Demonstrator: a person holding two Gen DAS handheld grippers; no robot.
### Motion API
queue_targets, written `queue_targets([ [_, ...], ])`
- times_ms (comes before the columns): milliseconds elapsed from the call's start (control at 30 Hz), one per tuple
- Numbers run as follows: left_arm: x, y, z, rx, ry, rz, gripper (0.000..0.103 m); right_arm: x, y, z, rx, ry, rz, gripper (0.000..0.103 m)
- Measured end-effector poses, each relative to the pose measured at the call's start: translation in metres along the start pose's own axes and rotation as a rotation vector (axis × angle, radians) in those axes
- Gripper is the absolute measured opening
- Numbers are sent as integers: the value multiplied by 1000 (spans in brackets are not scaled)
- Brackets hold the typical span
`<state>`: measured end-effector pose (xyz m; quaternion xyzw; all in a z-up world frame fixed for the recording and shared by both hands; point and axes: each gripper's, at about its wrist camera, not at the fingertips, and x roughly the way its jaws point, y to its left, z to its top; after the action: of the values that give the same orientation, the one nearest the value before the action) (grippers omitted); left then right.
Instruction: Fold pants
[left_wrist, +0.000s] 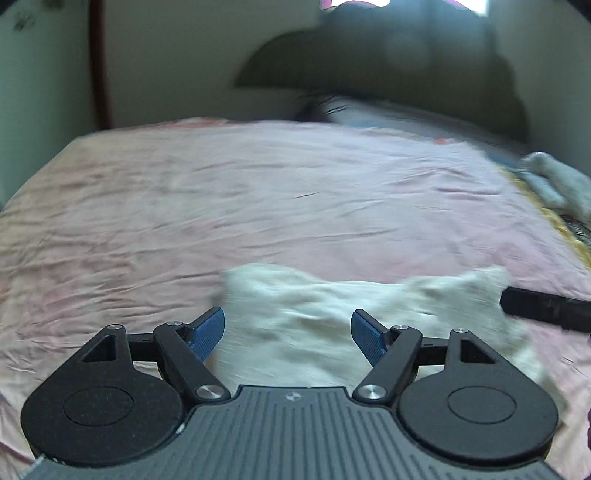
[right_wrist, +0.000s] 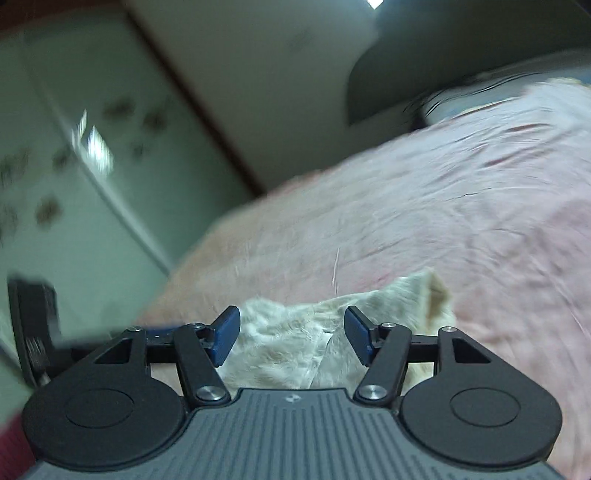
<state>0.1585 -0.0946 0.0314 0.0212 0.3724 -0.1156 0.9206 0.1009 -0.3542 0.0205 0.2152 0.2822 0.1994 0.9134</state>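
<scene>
The cream pants (left_wrist: 332, 325) are seen lying bunched on the pink bed (left_wrist: 221, 206). Both left tongs (left_wrist: 288, 328) and right tongs (right_wrist: 291, 332) are held open, empty. The fabric is judged soft, light, limp; an edge or corner should be pinched.

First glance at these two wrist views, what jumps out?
The cream fuzzy pants lie bunched on the pink bedsheet at the near edge of the bed. Both the left gripper and the right gripper hover over them with jaws open, gripping nothing.
</scene>
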Motion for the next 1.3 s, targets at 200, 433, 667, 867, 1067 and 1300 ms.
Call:
queue_targets([
  [200, 40, 11, 6, 32, 110, 29, 79, 44, -4, -15, -283, 198, -445, 62],
  [433, 19, -5, -7, 99, -6, 29, 83, -34, 47, -48, -316, 3, -250, 62],
  [667, -26, 3, -28, 119, -80, -3, 81, -56, 38, -74, -224, -52, -515, 75],
  [867, -71, 19, -67, 119, -108, -100, 83, -92, 64, -92, -186, -126, -201, 75],
  [1067, -71, 8, -112, 296, -42, -38, 81, -67, 64, -110, -209, 37, -412, 75],
  [1300, -89, 9, -105, 159, -77, -46, 84, -81, 95, -109, -290, -82, -310, 78],
])
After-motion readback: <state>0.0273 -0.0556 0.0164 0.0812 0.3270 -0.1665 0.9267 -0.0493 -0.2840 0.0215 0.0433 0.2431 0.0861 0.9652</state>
